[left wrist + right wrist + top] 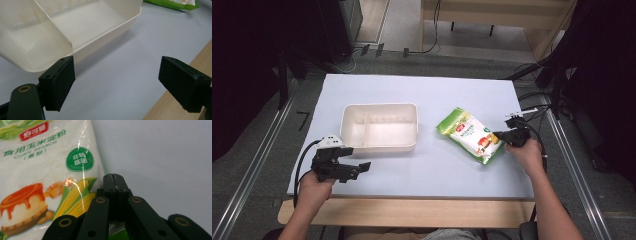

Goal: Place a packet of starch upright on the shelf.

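A green and white corn starch bag lies flat on the pale blue table, right of centre; its printed front shows in the right gripper view. My right gripper sits at the bag's right edge near its lower corner. Its jaws are pressed together where the bag's edge runs in under them. A cream divided bin stands left of centre, with nothing inside. My left gripper is held open just in front of the bin's near left corner, and nothing lies between its pads.
The table's wooden front edge lies just beneath my left gripper. Bare table surface separates the bin from the bag. Metal rails run along both sides of the table, and cables lie on the floor beyond its far edge.
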A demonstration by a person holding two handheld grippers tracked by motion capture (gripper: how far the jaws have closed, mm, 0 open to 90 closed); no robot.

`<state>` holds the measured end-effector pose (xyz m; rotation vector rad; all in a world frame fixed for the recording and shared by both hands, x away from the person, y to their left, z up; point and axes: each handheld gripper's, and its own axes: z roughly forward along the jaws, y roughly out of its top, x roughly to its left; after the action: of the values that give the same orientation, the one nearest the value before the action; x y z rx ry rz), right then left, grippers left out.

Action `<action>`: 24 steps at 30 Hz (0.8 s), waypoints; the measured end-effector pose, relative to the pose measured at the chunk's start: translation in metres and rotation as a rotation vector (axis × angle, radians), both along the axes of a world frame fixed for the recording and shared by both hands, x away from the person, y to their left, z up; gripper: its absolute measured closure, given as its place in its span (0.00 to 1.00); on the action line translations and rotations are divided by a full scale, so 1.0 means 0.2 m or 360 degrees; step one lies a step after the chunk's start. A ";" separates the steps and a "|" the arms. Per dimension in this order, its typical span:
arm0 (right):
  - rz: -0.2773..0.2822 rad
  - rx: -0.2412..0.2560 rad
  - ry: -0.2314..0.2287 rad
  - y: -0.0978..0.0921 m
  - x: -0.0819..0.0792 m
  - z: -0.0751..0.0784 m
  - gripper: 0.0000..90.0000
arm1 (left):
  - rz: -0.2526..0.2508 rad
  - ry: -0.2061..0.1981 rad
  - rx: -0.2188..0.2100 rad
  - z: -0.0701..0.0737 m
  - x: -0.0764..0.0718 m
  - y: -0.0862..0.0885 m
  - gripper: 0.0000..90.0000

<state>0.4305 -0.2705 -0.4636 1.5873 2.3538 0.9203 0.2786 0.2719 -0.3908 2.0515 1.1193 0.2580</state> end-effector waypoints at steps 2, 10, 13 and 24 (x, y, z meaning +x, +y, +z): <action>0.0004 0.0008 0.0010 0.00 -0.03 0.00 1.00 | -0.0008 0.0000 -0.0004 0.00 0.00 0.00 0.16; 0.0048 0.0019 0.0021 0.02 -0.14 0.02 1.00 | -0.0017 -0.0001 0.0004 0.00 0.02 -0.02 0.16; 0.0078 0.0028 0.0023 0.03 -0.19 0.02 1.00 | -0.0021 0.0003 0.0000 0.00 0.02 -0.03 0.16; 0.0133 0.0069 0.0082 0.07 -0.29 0.03 1.00 | -0.0044 -0.0003 0.0015 0.00 0.04 -0.05 0.16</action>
<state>0.3728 -0.2559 -0.4576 1.5568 2.4686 0.9644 0.2860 0.2626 -0.3912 2.0734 1.0893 0.2521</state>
